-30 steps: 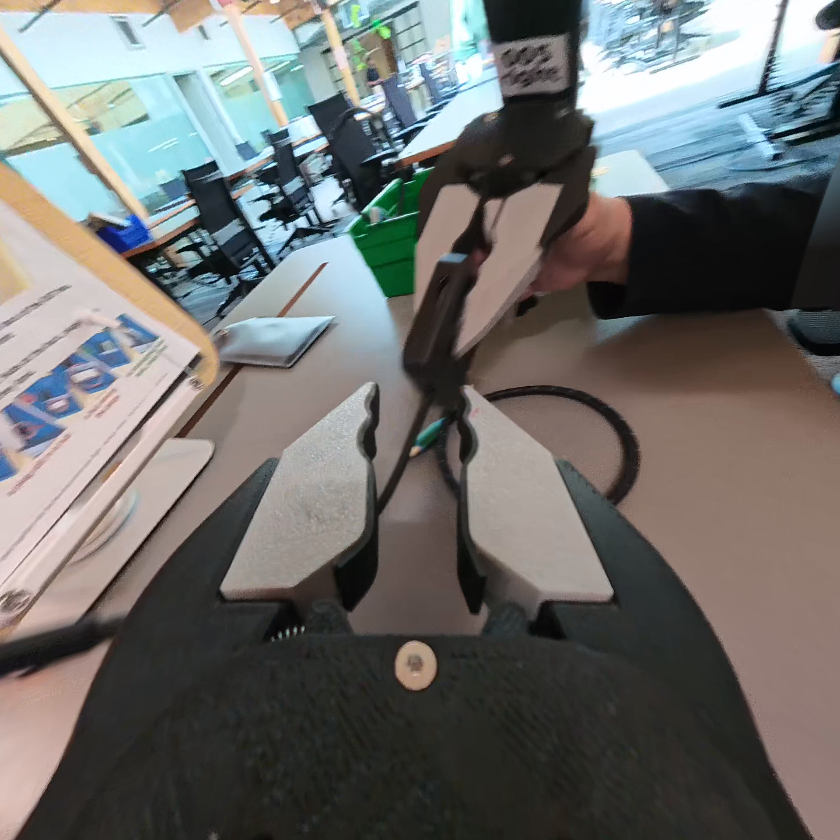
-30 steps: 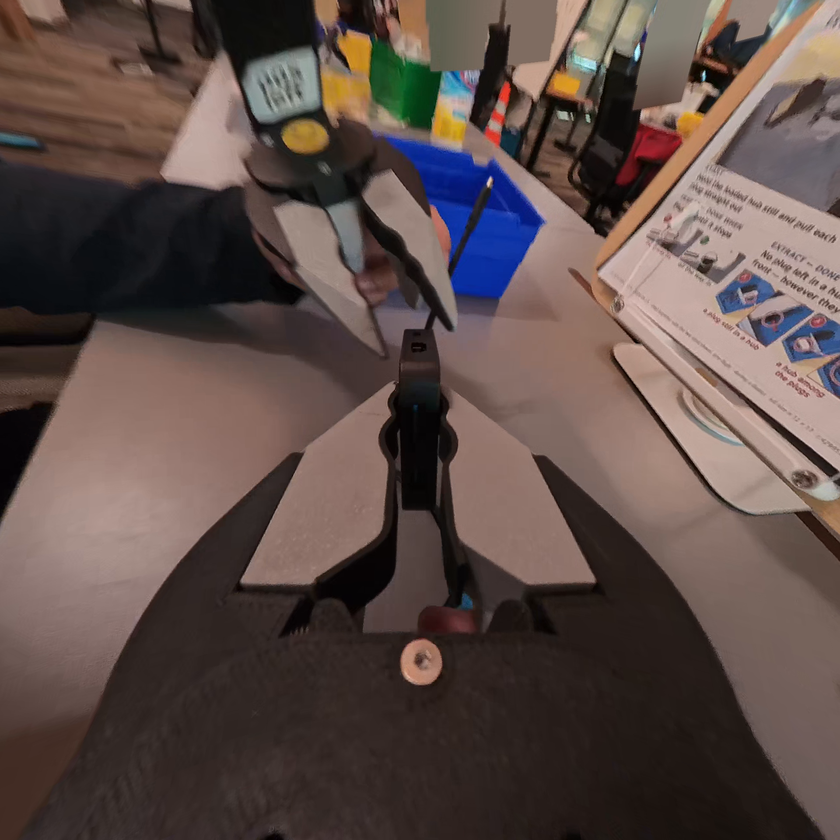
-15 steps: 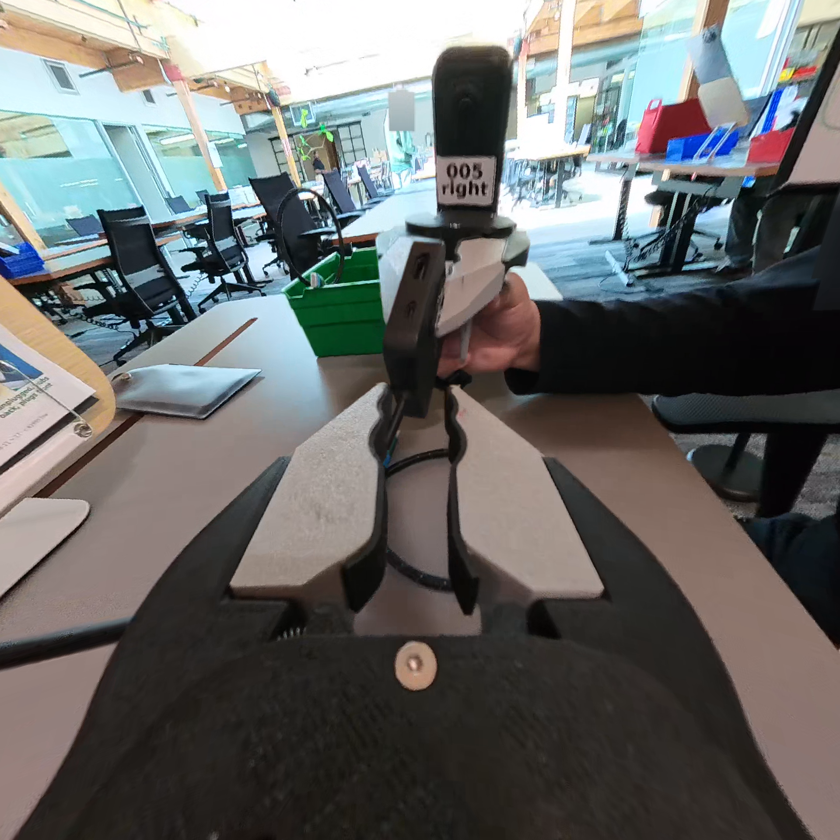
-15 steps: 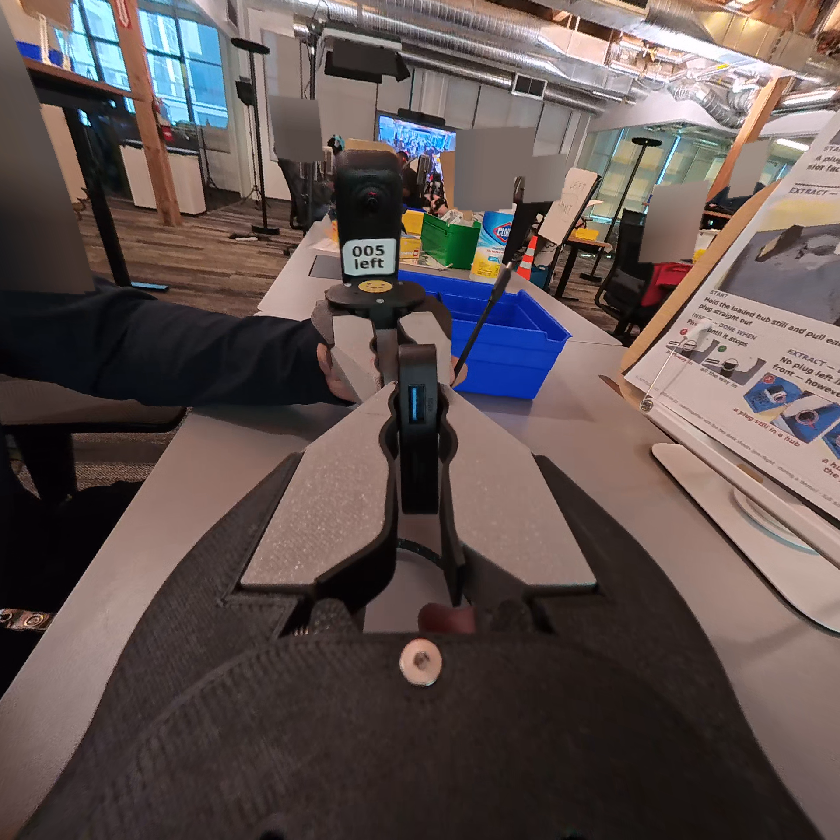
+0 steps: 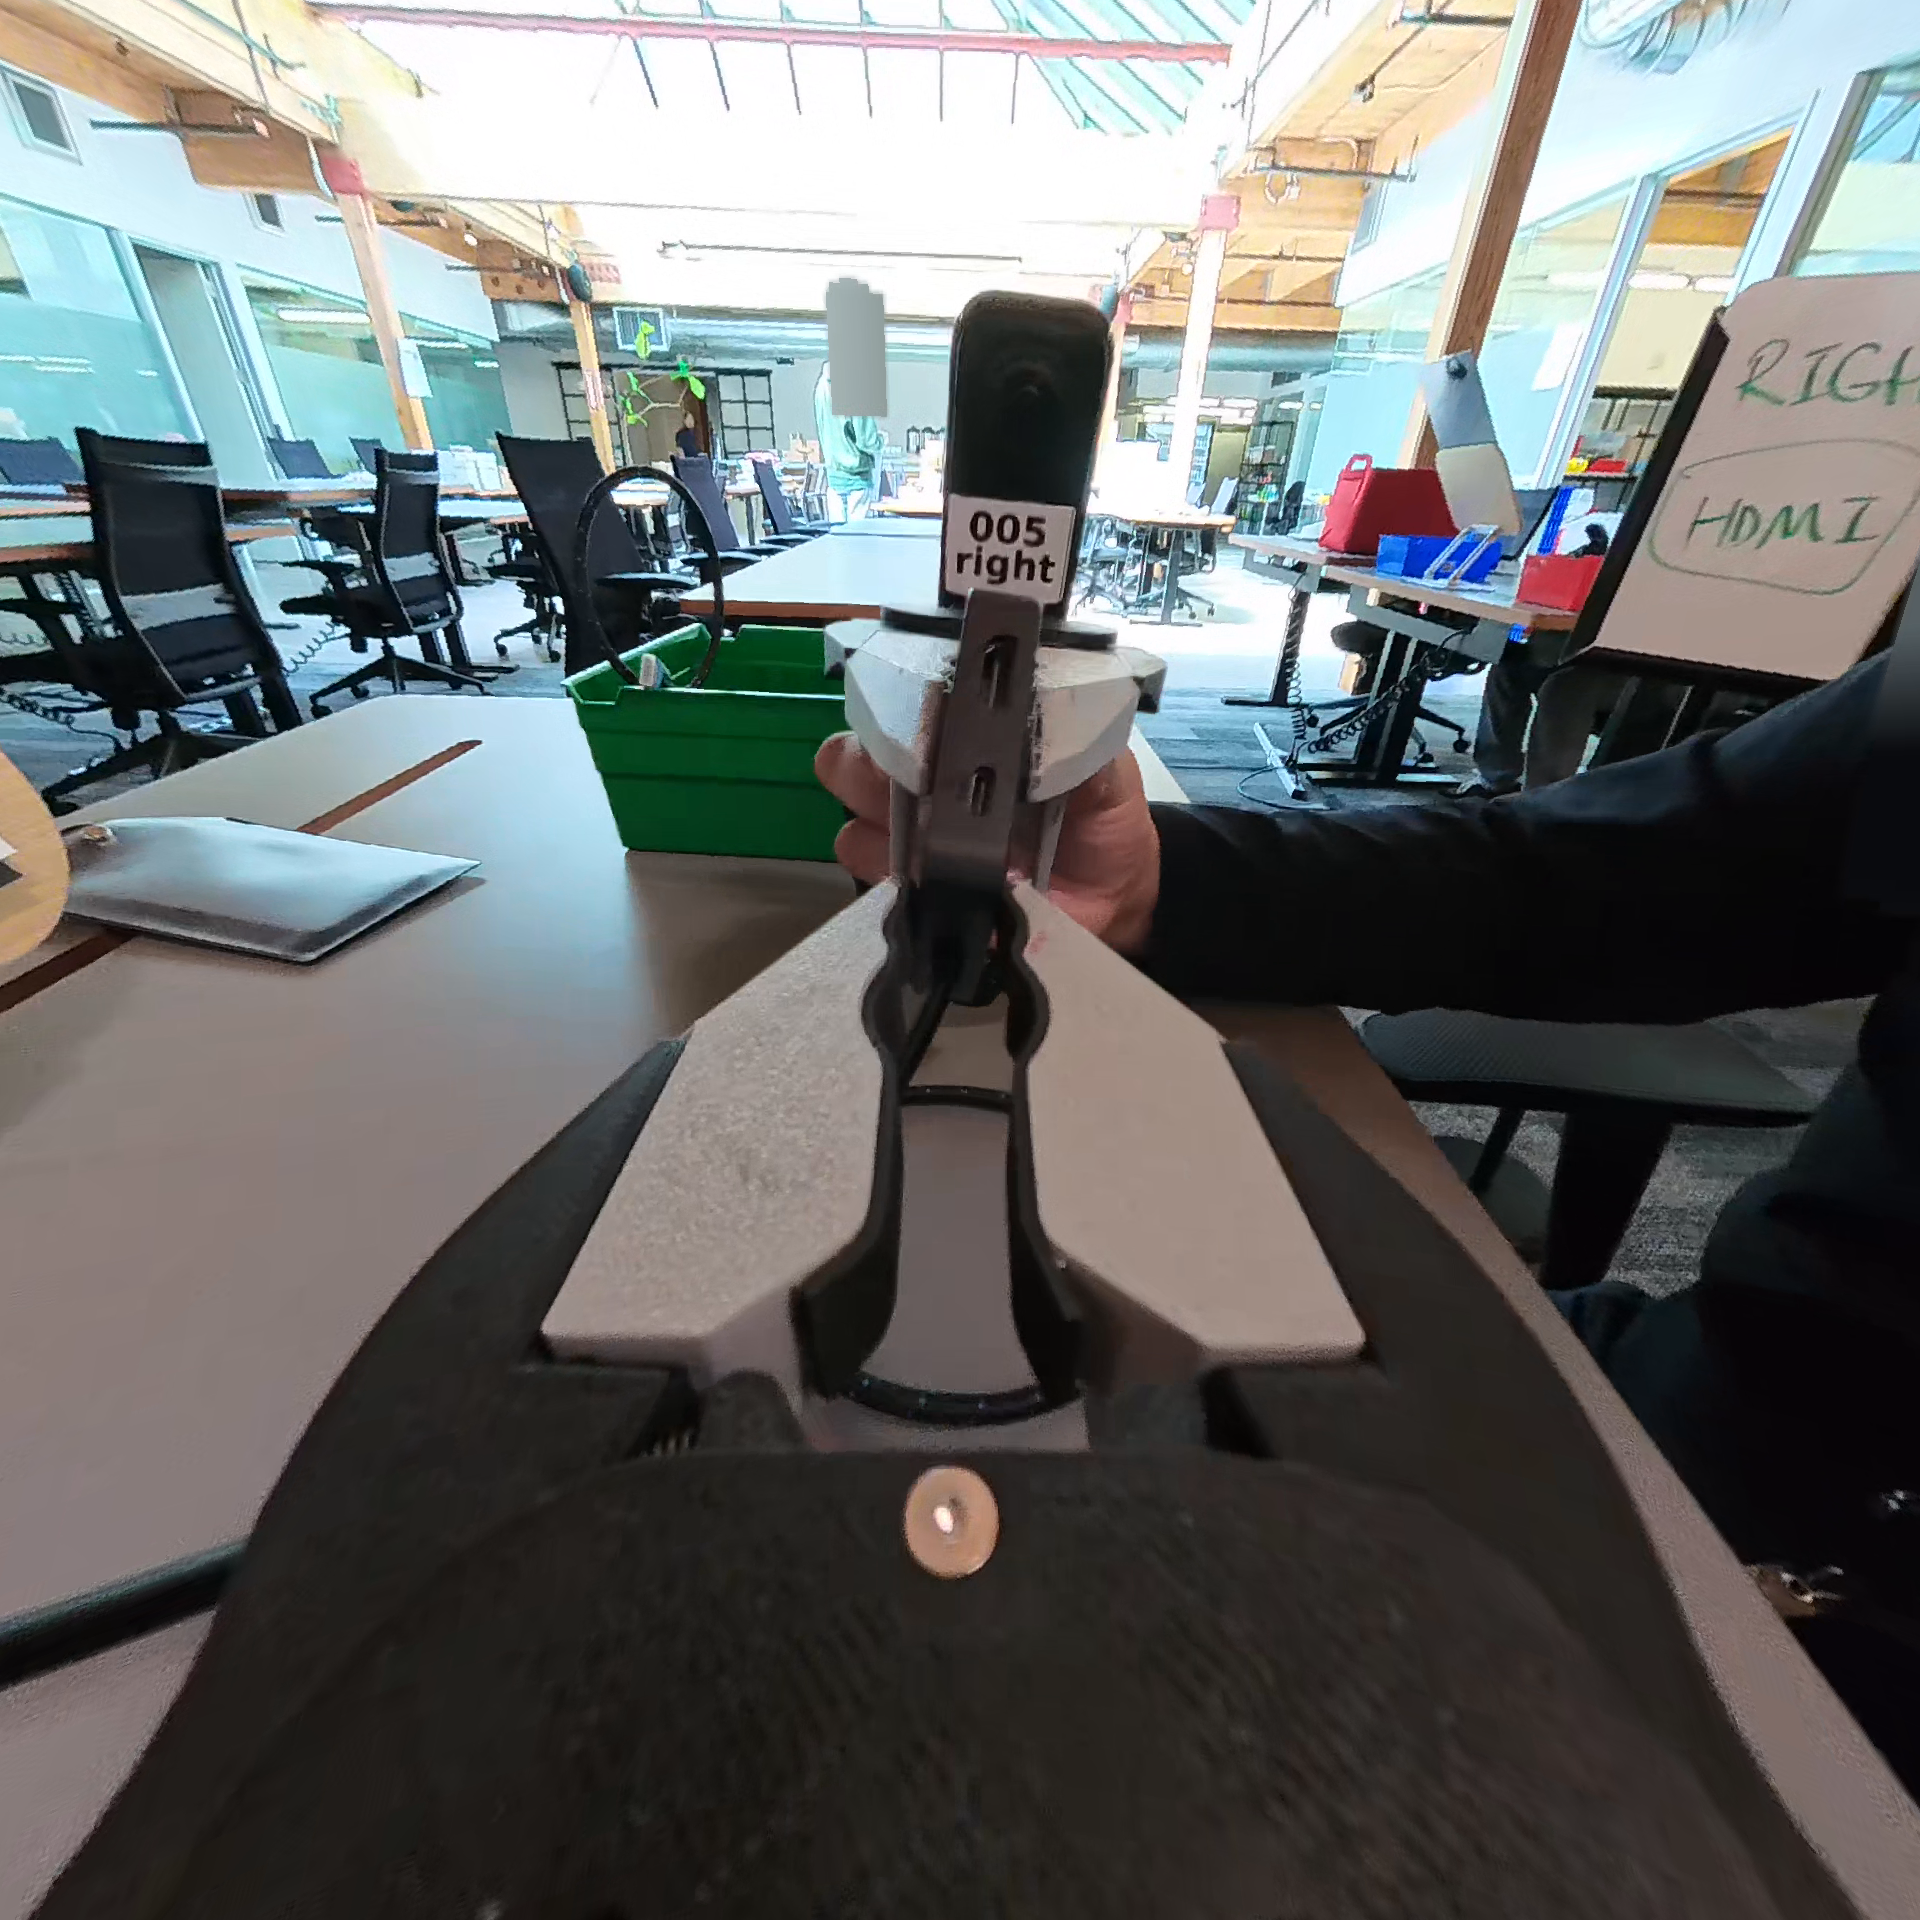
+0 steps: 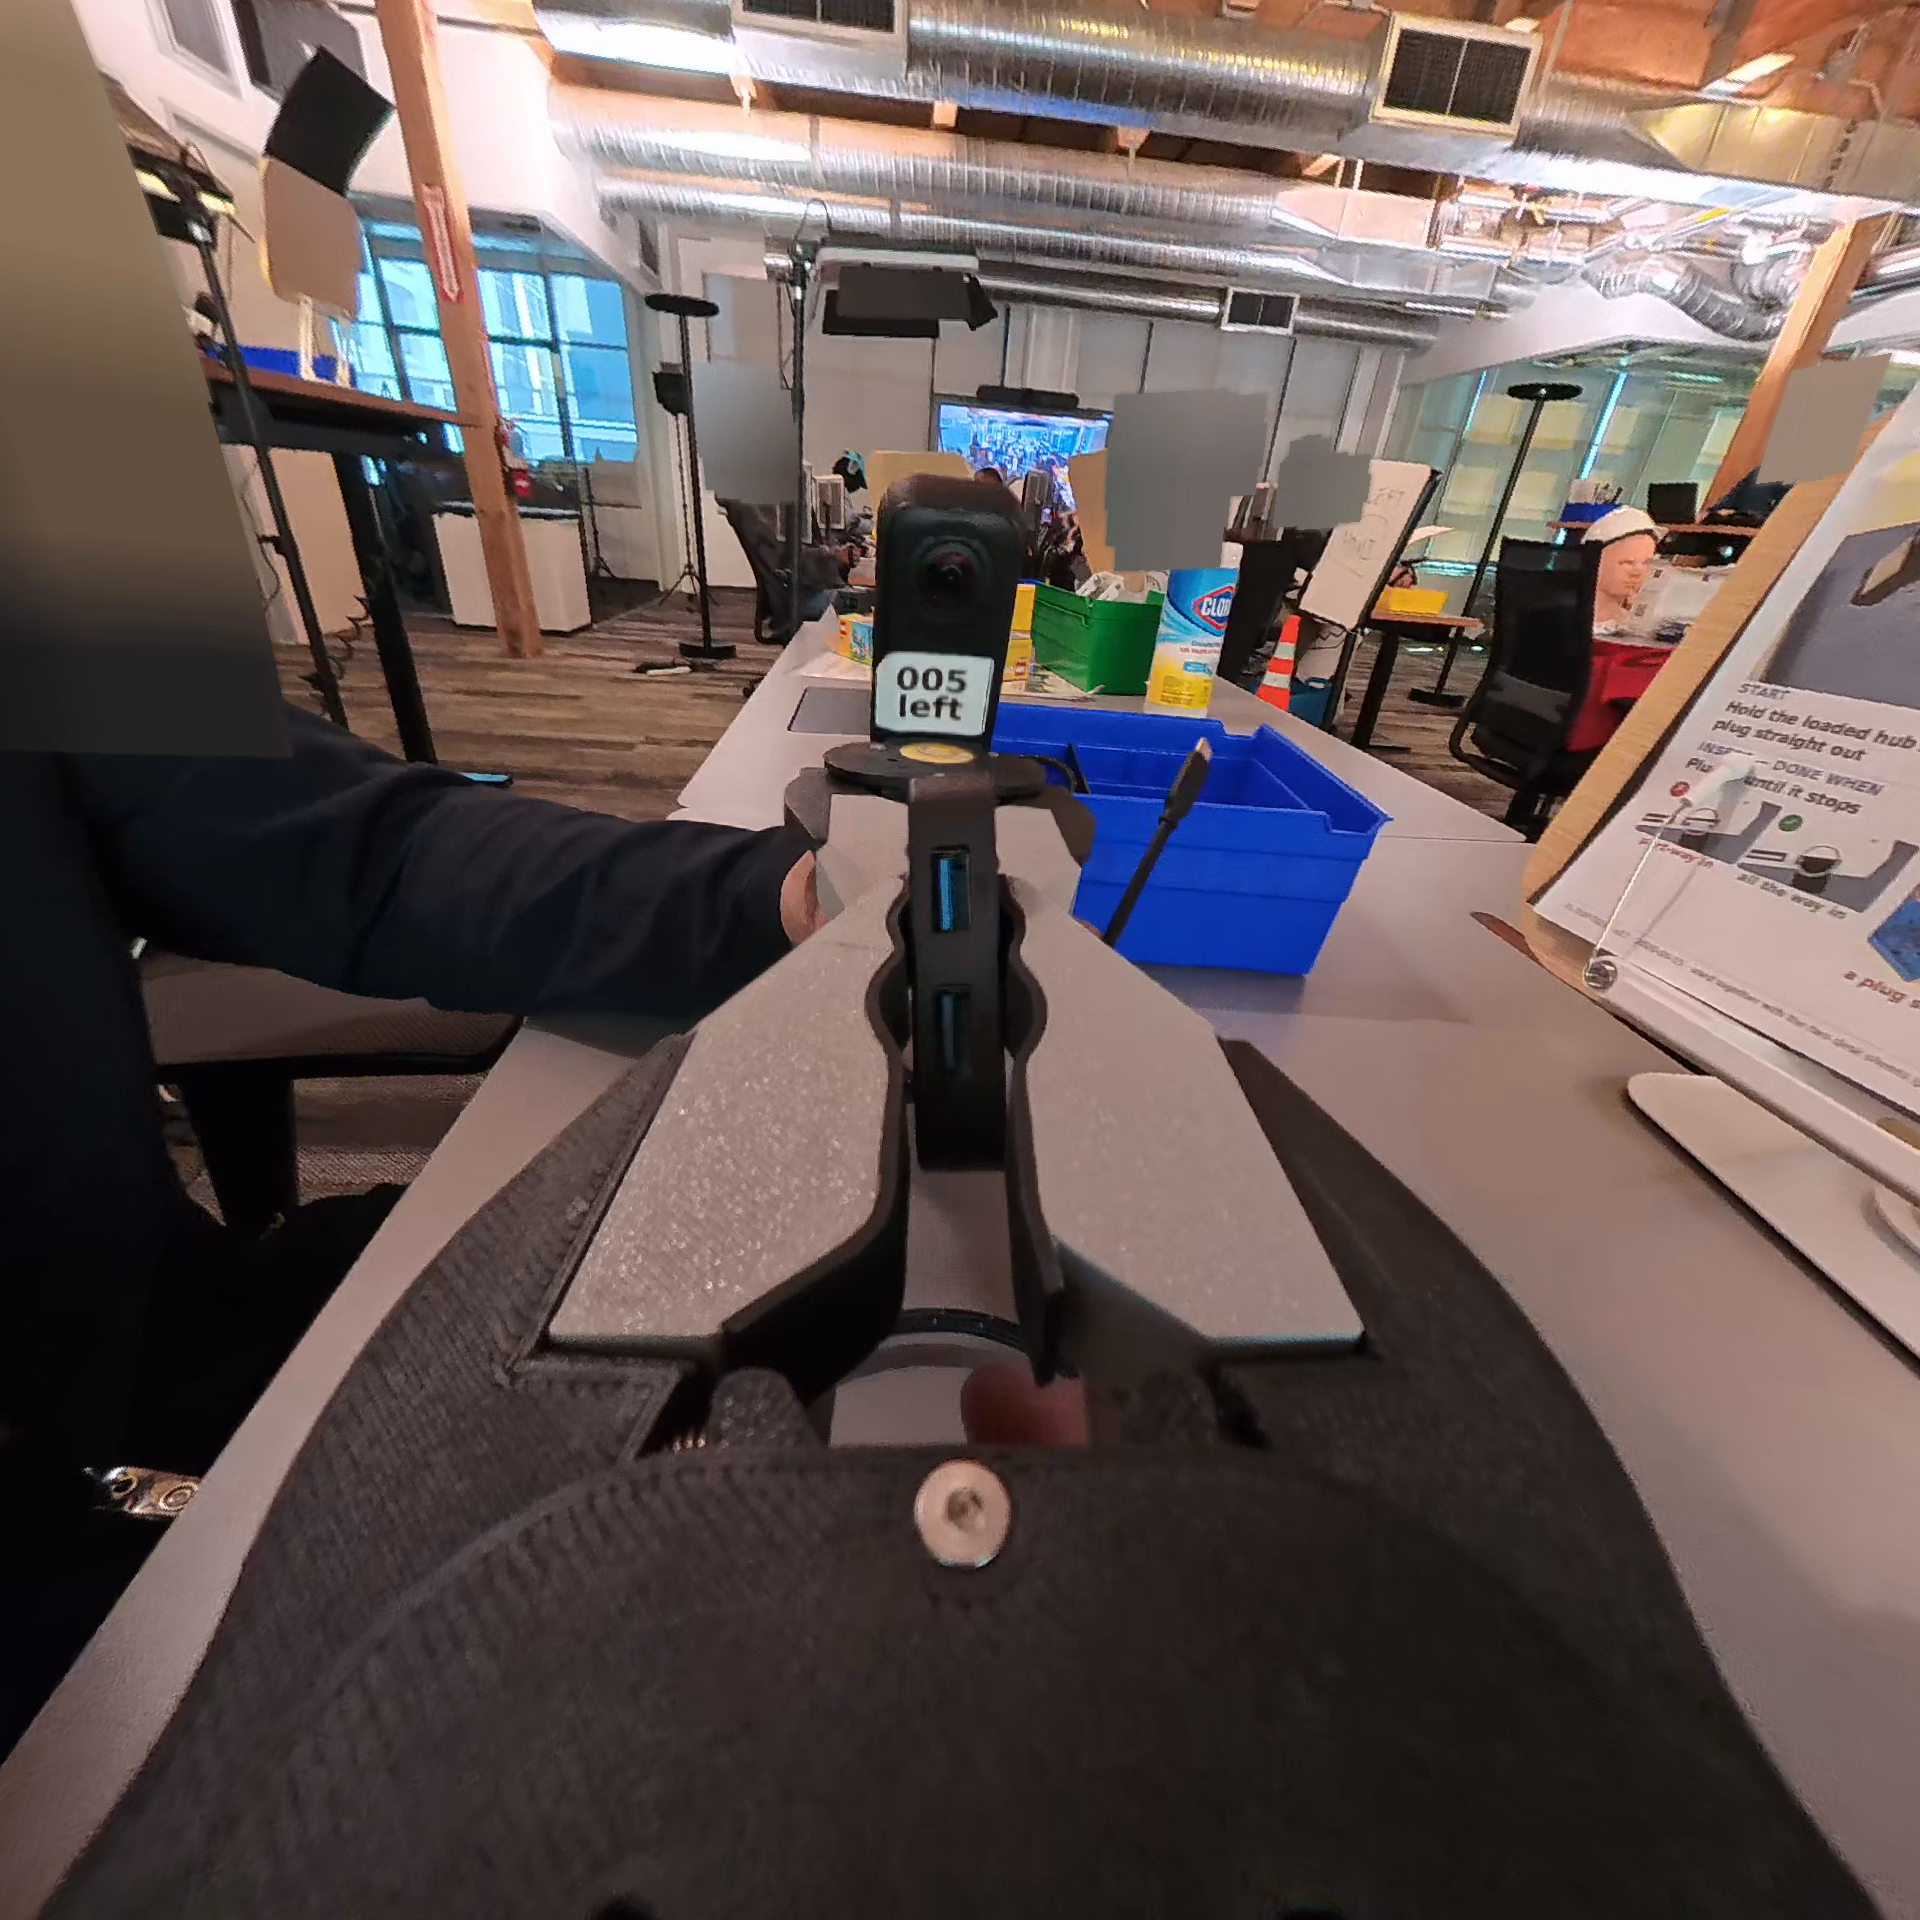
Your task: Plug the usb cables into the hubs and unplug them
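My right gripper (image 6: 951,925) is shut on a slim dark hub (image 6: 951,1049) with blue ports, held edge-up between its pads. The hub also shows in the left wrist view (image 5: 982,727), pointing at me from the right gripper (image 5: 977,821). My left gripper (image 5: 954,914) faces it, its tips closed around the black plug and cable (image 5: 951,971) at the hub's near end. A black cable loop (image 5: 951,1096) lies on the table (image 5: 312,1143) below. A stiff cable end with a plug (image 6: 1195,764) sticks up beside the left gripper's camera (image 6: 945,582).
A green bin (image 5: 717,748) and a grey pouch (image 5: 260,883) sit behind on the left. A blue bin (image 6: 1226,862) stands behind the grippers. An instruction board (image 6: 1766,831) on a white base (image 6: 1766,1153) is at the right. A dark sleeve (image 5: 1507,862) reaches in. My left and right fingertips are right by each other.
Both grippers have lifted and levelled to face each other. My left fingers have closed from wide open onto the cable at the hub's end. The right still holds the hub.
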Motion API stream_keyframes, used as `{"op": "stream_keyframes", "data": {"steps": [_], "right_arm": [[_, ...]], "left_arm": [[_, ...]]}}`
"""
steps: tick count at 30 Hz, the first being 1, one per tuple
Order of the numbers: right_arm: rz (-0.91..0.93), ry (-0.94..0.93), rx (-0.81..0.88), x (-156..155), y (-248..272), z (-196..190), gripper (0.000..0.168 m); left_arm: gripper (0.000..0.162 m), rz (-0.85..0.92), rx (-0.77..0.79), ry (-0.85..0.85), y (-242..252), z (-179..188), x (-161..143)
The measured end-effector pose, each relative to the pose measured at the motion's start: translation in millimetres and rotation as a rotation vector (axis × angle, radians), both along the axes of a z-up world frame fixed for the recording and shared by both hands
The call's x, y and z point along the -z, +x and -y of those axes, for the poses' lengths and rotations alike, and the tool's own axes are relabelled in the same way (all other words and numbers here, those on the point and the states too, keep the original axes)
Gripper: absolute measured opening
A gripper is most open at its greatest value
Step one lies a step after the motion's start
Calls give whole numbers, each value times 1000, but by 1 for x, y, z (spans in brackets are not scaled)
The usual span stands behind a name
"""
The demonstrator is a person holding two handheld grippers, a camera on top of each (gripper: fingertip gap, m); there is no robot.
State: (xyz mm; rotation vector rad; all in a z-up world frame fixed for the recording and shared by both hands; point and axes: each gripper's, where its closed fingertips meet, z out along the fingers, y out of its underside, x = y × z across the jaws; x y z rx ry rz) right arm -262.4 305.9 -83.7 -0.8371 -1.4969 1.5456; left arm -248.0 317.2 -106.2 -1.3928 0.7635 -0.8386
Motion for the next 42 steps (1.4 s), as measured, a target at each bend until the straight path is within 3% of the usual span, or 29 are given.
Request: {"op": "stream_keyframes", "data": {"steps": [7,14,20,21,22,25,42], "right_arm": [[187,105,108,26,-2,-20,18],[308,252,176,56,-8,-21,34],[406,235,106,77,-14,-8,25],[423,235,72,81,-13,-2,12],[425,250,58,83,-13,1,10],[342,282,102,71,-16,-1,10],[-3,-173,-25,1,-3,-8,10]], "left_arm": [[12,-228,-123,28,-16,-10,16],[12,-410,-136,-110,-36,-12,51],[12,-512,-35,-132,-19,4,66],[11,-535,-35,-133,-18,5,69],[11,-549,-35,-138,-19,5,70],[12,-461,-47,-145,-21,2,59],[18,-22,16,-123,-8,5,7]]}}
